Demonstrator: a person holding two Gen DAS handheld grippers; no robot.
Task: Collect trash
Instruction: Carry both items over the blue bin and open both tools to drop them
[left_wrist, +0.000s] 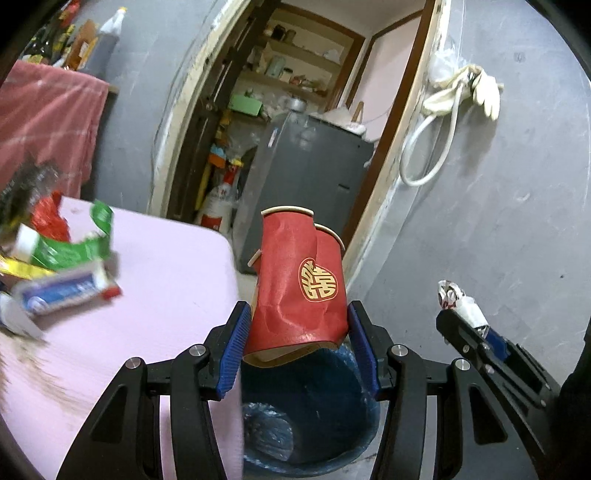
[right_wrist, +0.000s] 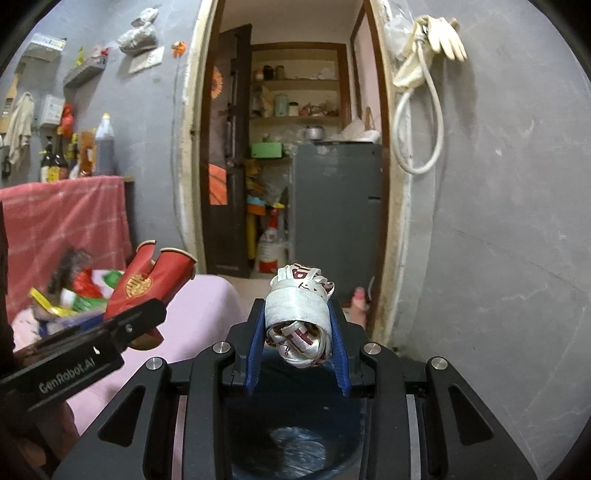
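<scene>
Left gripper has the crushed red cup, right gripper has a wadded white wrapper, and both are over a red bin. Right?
Nearly. The bin is blue, lined with a bag, as the left wrist view shows. The left gripper does hold the crushed red cup, and the right gripper the wadded white wrapper.

The trash pile (left_wrist: 55, 254) on the pink table (left_wrist: 166, 295) is motion-blurred; the gripper frames hide most of the blue bin (left_wrist: 310, 406).

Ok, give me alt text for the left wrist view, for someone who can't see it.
The left gripper clamps a crushed red paper cup above a blue-lined trash bin. Left of it, wrappers lie on a pink table; at right, the right gripper holds a white wad.
</scene>
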